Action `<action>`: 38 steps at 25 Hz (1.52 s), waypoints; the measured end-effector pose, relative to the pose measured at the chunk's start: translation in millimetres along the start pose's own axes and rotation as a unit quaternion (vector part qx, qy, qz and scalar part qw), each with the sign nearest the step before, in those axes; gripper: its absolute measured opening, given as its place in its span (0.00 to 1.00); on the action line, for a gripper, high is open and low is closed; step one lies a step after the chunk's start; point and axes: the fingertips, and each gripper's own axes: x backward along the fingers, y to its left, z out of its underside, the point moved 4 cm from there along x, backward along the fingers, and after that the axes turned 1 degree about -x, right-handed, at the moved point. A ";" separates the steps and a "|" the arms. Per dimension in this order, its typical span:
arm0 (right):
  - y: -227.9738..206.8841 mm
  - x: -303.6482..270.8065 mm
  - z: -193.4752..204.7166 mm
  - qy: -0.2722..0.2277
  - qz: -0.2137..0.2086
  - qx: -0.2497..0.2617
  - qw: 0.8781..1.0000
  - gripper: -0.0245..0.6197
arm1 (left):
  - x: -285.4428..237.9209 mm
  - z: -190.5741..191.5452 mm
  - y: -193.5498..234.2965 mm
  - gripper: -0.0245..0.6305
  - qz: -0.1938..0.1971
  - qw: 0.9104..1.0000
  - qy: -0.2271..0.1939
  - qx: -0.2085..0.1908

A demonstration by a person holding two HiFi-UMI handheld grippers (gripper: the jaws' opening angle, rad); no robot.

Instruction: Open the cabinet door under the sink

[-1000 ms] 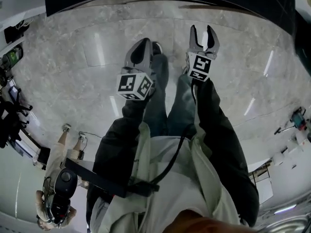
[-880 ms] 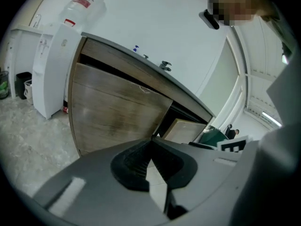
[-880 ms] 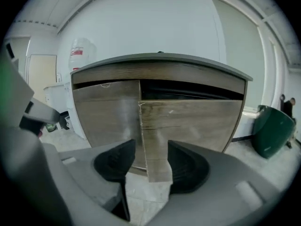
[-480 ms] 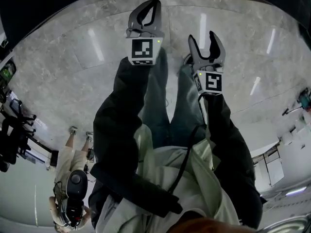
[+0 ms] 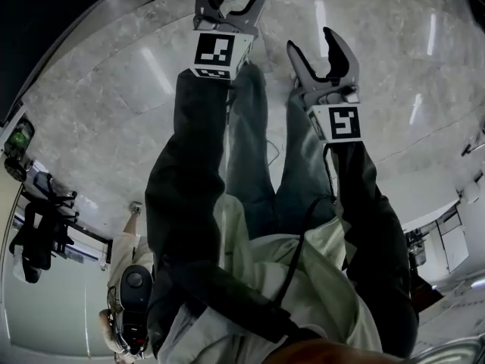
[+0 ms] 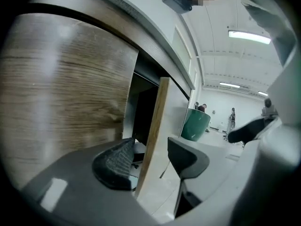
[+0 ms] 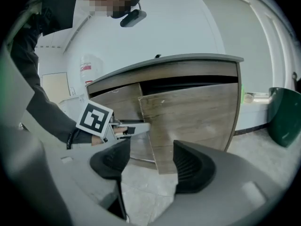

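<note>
Two grippers: both had just been opening, jaws wide apart.
Left gripper [image 6: 150, 149]: cabinet door [image 6: 154, 126] edge between its jaws, ungripped.
Right gripper [image 7: 150, 150]: empty.

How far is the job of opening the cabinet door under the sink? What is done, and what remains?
Done: the cabinet door stands partly swung out, the dark opening showing behind it. In hand: the left gripper has just been opening its jaws, with the door's edge between them, unpressed. The right gripper has just been opening its jaws too, with nothing between them. Left: perhaps swing the door wider.
</note>
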 end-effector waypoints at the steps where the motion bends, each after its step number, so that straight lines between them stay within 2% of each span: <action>1: -2.1 2.6 6.7 0.006 0.009 -0.008 1.000 0.47 | -0.9 -5.9 2.3 0.40 0.000 1.000 -0.003 -0.006; 4: -6.8 10.2 24.8 0.020 0.043 -0.026 0.999 0.47 | -5.0 -19.0 0.5 0.37 0.015 0.999 0.005 -0.045; 6: -6.0 13.6 28.4 0.016 0.058 -0.035 0.998 0.46 | -8.2 -19.9 -4.5 0.31 0.030 0.997 0.015 -0.065; 8: -1.0 14.5 26.8 0.014 0.063 -0.035 0.997 0.46 | -8.4 -19.5 -8.3 0.23 0.031 0.997 0.018 -0.064; 12: 10.2 15.4 18.6 0.026 0.046 -0.015 0.998 0.46 | -4.4 -20.2 -14.4 0.24 0.000 0.999 0.021 -0.042; 15: 6.3 21.3 22.9 0.024 0.049 -0.025 0.998 0.46 | 1.9 -15.3 -24.5 0.23 -0.002 0.999 0.030 -0.042; 21: -14.0 54.1 56.3 0.031 0.076 -0.061 0.995 0.46 | 21.7 -2.7 -63.2 0.21 -0.004 0.998 0.040 -0.055; 25: -33.8 85.6 78.9 0.027 0.106 -0.066 0.992 0.46 | 32.0 9.4 -96.3 0.19 -0.025 0.997 0.043 -0.053; 31: -52.6 114.0 104.5 0.031 0.079 -0.057 0.995 0.46 | 48.1 21.5 -139.0 0.18 -0.051 0.997 0.039 -0.052; 38: -89.2 157.8 126.6 0.033 0.061 -0.044 0.997 0.46 | 49.8 30.5 -211.9 0.15 -0.066 0.996 0.043 -0.048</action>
